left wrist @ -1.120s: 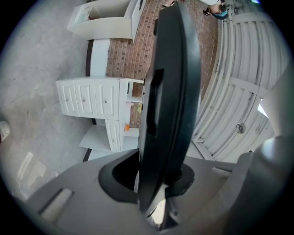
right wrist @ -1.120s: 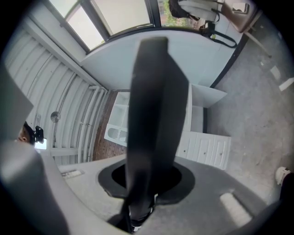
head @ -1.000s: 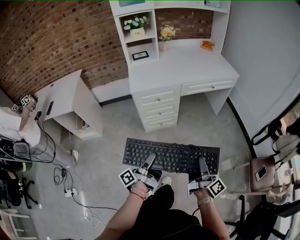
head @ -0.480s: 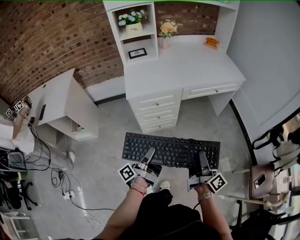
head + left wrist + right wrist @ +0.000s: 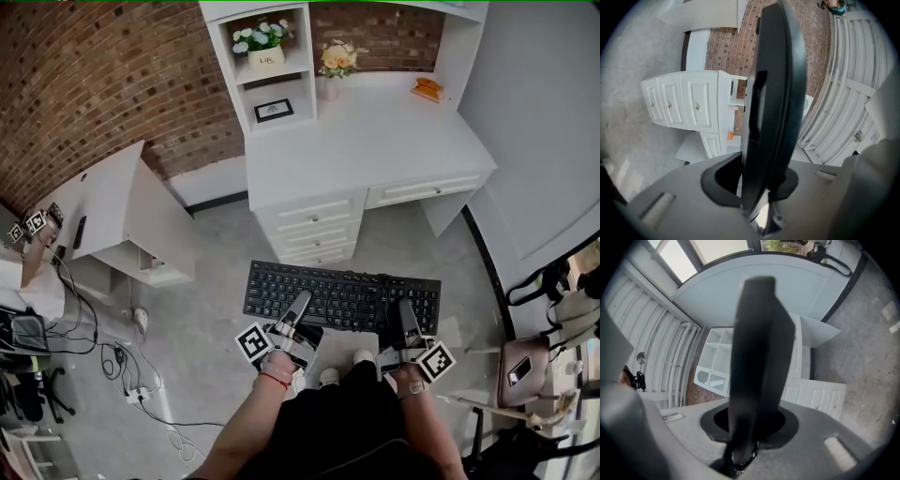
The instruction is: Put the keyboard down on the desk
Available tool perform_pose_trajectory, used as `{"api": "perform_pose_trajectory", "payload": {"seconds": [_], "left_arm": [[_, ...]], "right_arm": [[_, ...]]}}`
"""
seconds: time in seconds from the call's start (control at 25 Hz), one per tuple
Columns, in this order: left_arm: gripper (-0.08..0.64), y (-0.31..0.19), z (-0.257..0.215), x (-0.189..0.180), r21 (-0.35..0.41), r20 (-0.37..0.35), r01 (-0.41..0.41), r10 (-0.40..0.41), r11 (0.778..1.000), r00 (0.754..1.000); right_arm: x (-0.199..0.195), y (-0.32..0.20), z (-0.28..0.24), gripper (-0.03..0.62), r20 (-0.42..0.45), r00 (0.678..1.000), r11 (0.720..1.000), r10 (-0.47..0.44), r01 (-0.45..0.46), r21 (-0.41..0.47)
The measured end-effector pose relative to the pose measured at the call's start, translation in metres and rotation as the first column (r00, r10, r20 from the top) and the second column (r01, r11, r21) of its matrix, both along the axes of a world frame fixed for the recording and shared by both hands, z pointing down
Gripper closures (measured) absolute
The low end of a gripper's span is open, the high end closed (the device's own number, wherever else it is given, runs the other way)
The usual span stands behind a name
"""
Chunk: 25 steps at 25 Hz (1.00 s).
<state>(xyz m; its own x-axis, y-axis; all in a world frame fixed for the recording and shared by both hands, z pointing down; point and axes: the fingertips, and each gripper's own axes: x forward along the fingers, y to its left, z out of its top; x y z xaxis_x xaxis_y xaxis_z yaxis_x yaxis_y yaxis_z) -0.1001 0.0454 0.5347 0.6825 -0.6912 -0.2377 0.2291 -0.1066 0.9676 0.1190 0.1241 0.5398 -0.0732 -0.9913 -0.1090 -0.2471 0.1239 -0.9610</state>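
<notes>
Left gripper [image 5: 301, 305] clamped the near edge of the black keyboard [image 5: 328, 289] toward its left end; right gripper [image 5: 406, 314] clamped the same edge toward its right end; the keyboard hung flat over the grey floor [image 5: 211, 281], on the near side of the white desk [image 5: 375, 141] and its 3 stacked drawers [image 5: 314, 230].

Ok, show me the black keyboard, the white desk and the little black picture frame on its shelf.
black keyboard [image 5: 342, 292]: head view, middle of the key rows.
white wooden desk [image 5: 375, 141]: head view, bare part of its top.
small black picture frame [image 5: 273, 111]: head view, centre of the frame.
</notes>
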Motion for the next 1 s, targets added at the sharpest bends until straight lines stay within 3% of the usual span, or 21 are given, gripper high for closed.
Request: {"api": "perform_pose_trajectory", "payload": {"seconds": [0.36, 1.0], "left_arm": [[0.491, -0.039, 0.011, 0.01, -0.025, 0.011, 0.043, -0.043, 0.999, 0.999], [0.492, -0.17, 0.021, 0.039, -0.066, 0.046, 0.148, -0.145, 0.987, 0.988]], "right_arm": [[0.013, -0.049, 0.013, 0.509, 0.013, 0.999, 0.999, -0.043, 0.043, -0.025], [0.047, -0.207, 0.024, 0.509, 0.036, 0.987, 0.986, -0.157, 0.159, -0.057]]}}
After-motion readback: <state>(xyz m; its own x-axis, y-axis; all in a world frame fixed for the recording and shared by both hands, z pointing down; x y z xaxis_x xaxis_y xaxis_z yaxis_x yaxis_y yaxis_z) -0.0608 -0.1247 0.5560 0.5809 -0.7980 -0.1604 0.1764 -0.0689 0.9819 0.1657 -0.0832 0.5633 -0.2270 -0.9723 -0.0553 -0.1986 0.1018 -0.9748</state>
